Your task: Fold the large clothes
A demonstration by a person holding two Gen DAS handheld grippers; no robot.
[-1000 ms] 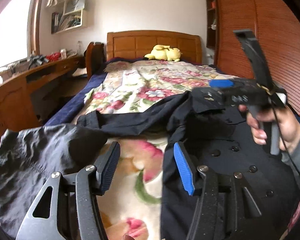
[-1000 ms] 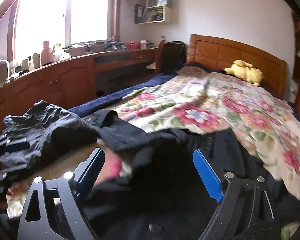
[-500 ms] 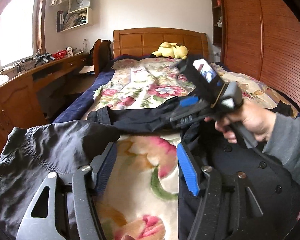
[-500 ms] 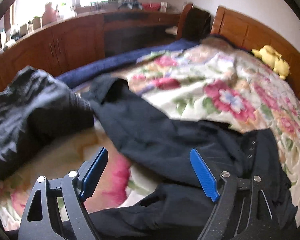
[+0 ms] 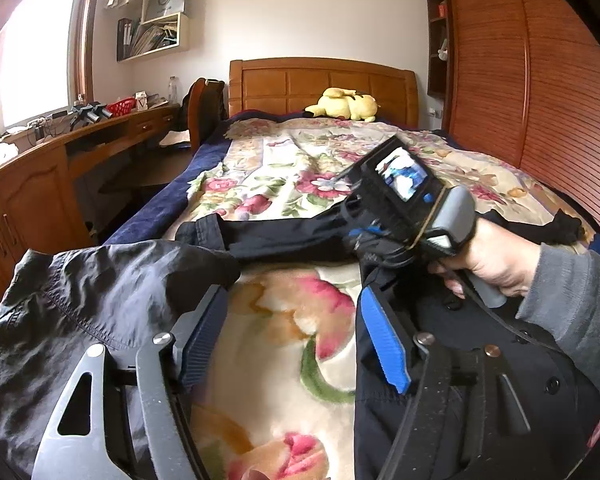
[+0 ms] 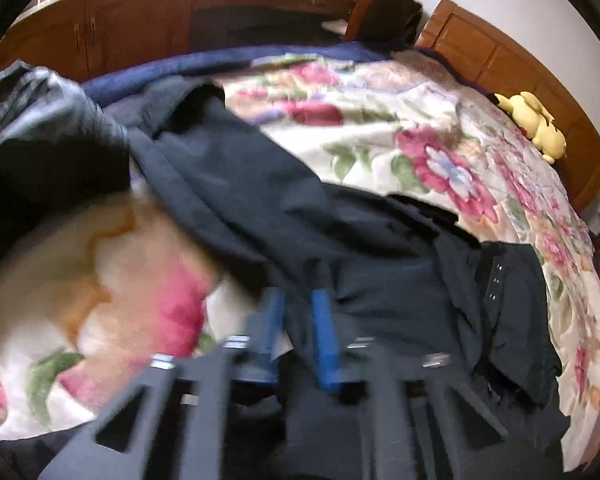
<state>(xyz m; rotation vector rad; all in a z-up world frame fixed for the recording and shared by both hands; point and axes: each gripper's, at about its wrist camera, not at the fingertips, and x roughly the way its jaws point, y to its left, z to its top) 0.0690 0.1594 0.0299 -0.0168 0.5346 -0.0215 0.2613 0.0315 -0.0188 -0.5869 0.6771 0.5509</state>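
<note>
A dark navy buttoned coat (image 5: 480, 360) lies spread on the floral bedspread (image 5: 300, 168), one sleeve (image 5: 268, 236) stretched left. In the right wrist view the coat (image 6: 380, 264) fills the middle. My right gripper (image 6: 298, 320) has its blue pads nearly together on a fold of the coat at the sleeve's base; it also shows in the left wrist view (image 5: 364, 240), held by a hand. My left gripper (image 5: 292, 340) is open and empty, low over the bedspread between the coat and a grey-black garment (image 5: 80, 300).
The grey-black garment (image 6: 32, 132) lies bunched at the bed's left edge. A wooden desk (image 5: 40, 168) runs along the left wall, a chair (image 5: 204, 108) near the headboard (image 5: 320, 84). A yellow plush toy (image 5: 344, 104) sits at the bed's head. A slatted wardrobe (image 5: 540, 100) stands right.
My right gripper dropped onto the coat and closed its wide-open jaws on the fabric at the sleeve's base. My left gripper stayed nearly still and open.
</note>
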